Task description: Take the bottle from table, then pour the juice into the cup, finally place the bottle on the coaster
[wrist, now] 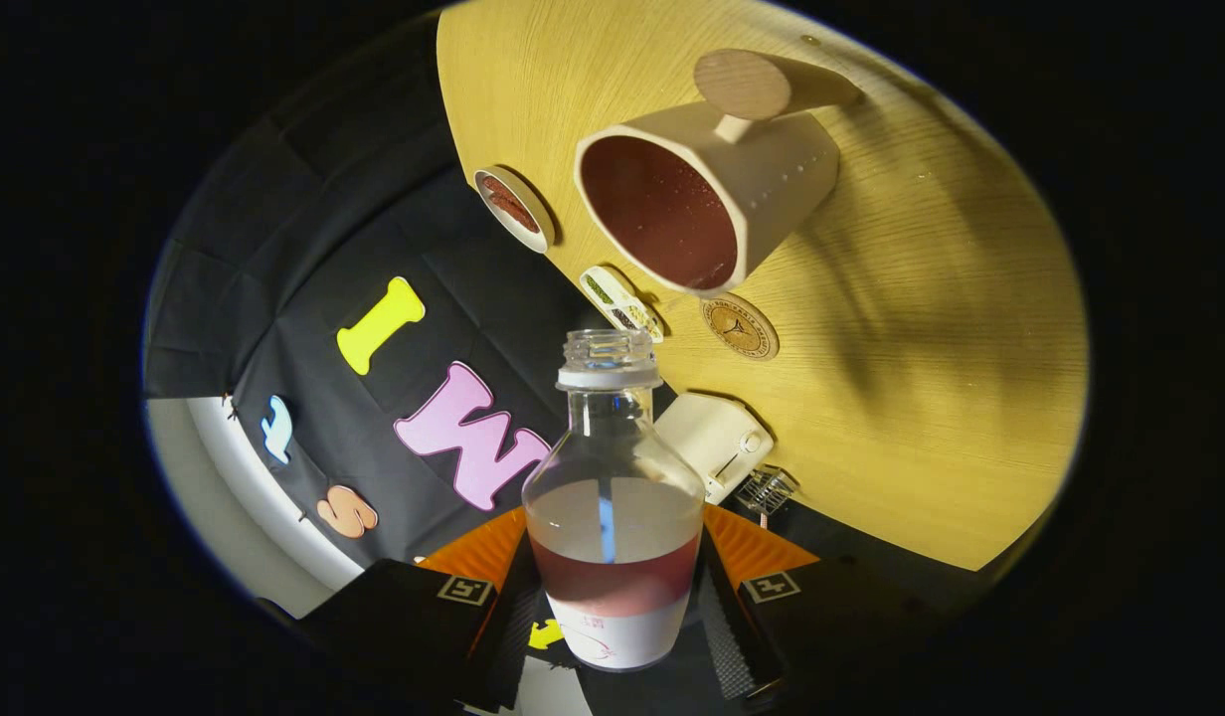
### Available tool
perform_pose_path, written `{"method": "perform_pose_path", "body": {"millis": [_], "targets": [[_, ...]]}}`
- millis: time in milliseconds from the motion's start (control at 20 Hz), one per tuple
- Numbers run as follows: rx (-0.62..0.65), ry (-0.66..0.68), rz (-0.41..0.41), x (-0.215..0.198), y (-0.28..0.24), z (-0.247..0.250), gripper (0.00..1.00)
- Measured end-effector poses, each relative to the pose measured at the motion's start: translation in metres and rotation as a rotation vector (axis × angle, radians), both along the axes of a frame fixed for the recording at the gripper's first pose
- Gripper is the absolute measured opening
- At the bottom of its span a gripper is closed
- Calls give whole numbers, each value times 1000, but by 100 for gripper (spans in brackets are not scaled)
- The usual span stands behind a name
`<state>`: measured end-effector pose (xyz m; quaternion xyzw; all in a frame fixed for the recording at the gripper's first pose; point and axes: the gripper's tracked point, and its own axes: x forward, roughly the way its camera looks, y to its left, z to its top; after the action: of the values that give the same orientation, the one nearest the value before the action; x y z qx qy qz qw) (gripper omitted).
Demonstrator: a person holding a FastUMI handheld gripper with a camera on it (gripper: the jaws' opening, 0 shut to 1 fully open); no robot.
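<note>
Both tongs (612, 587) grip the clear, uncapped bottle (612, 497), part-filled with dark-red juice (615, 585).

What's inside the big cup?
The cup holds dark red juice across its inside bottom. The bottle, clamped in the gripper, has some juice left; its label hides the lowest part.

Single fisheye camera, mounted on the tongs (612, 587), facing forward along the two fingers. The view is rolled strongly: the pale wood-grain table (931, 398) stands almost on edge. Very near the lens, the clear plastic bottle with white neck ring and dark red juice (612, 497) sits pressed between both fingers, its open mouth pointing away from the camera. Just beyond the mouth lies the beige cup with wooden knob handle (712, 189), its opening turned toward the lens. Booth wall of black cloth (324, 249) behind.
</note>
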<state>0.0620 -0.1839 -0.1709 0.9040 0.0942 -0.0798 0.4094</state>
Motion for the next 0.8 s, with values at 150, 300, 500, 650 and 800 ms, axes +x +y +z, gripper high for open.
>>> {"method": "perform_pose_path", "body": {"millis": [150, 300, 500, 650, 800], "targets": [[-4, 4, -1, 0, -2, -1, 76], [-9, 6, 0, 0, -1, -2, 76], [-41, 13, 13, 0, 1, -4, 76], [-143, 27, 74, -3, 12, -11, 76], [-313, 39, 157, -7, 27, -21, 76]]}}
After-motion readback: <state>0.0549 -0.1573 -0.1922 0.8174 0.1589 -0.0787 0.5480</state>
